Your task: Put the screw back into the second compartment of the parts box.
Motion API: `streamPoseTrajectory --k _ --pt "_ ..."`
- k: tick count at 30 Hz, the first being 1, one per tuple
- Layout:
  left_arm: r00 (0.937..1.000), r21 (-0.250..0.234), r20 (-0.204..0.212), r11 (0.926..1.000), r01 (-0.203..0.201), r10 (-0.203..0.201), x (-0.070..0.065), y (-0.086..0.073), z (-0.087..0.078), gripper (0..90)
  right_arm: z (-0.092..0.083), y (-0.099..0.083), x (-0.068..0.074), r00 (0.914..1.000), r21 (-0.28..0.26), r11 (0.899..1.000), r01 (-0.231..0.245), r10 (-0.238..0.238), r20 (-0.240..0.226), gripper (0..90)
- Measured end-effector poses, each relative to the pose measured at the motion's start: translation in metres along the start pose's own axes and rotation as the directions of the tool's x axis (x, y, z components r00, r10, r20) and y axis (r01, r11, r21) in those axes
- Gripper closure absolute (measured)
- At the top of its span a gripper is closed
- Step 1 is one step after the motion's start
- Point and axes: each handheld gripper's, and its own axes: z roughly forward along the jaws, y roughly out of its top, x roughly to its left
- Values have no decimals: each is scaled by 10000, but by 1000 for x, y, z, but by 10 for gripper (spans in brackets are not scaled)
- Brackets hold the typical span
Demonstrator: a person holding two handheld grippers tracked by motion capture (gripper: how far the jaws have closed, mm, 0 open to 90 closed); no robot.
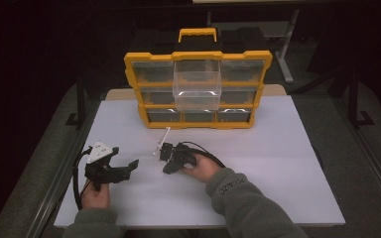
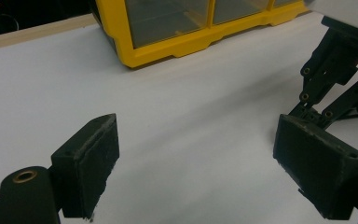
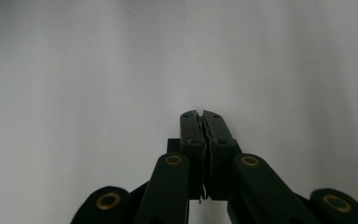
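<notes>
White tabletop (image 1: 278, 163) runs the full width in front of the person, with dark floor all round it. At the left, the left hand (image 1: 95, 196) rests on the table holding the left gripper (image 1: 125, 157), a grey three-cornered plate on top and a black cable looping down beside it. Its jaws stand wide apart, pointing towards the middle of the table. The left gripper view (image 2: 196, 158) shows bare white surface between the two black pads, which touch nothing.

Just right of that, near the middle of the table, lies a thin white stick (image 1: 161, 141), slanting up towards the box behind. Its lower end sits right at the tip of the right gripper (image 1: 164, 151), which the other hand, in a grey sleeve (image 1: 248, 203), holds low over the table. The right gripper view (image 3: 200, 116) shows its jaws pressed together, pad against pad. A sliver of white sits low in the seam, but I cannot tell whether the stick is actually pinched.

Behind both, at the far edge, stands a yellow-framed organiser (image 1: 198, 55) with a carry handle. One clear drawer (image 1: 197, 89) is pulled out of its middle column.
</notes>
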Motion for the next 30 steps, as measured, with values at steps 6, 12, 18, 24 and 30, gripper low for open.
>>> streamPoseTrajectory --k 6,12,18,24,30 --pt "10000 -29 -4 10000 7 -7 0 0 0 138 -13 -5 -5 9994 -350 9988 -331 328 -97 871" --pt "10000 -58 -9 10000 24 -24 -1 0 0 139 -27 -13 -3 9996 -548 9981 -285 289 67 871" --pt "10000 38 -37 10000 5 -5 -1 0 0 139 -39 -25 -7 9990 -878 9951 -450 455 36 870" --pt "10000 58 -23 10000 13 -13 -1 0 0 138 -59 -45 -13 9988 -1330 9902 -431 459 184 869" --pt "10000 56 -5 10000 0 0 -2 0 1 138 -72 -60 -11 9921 -1039 9870 -1226 1246 123 868"
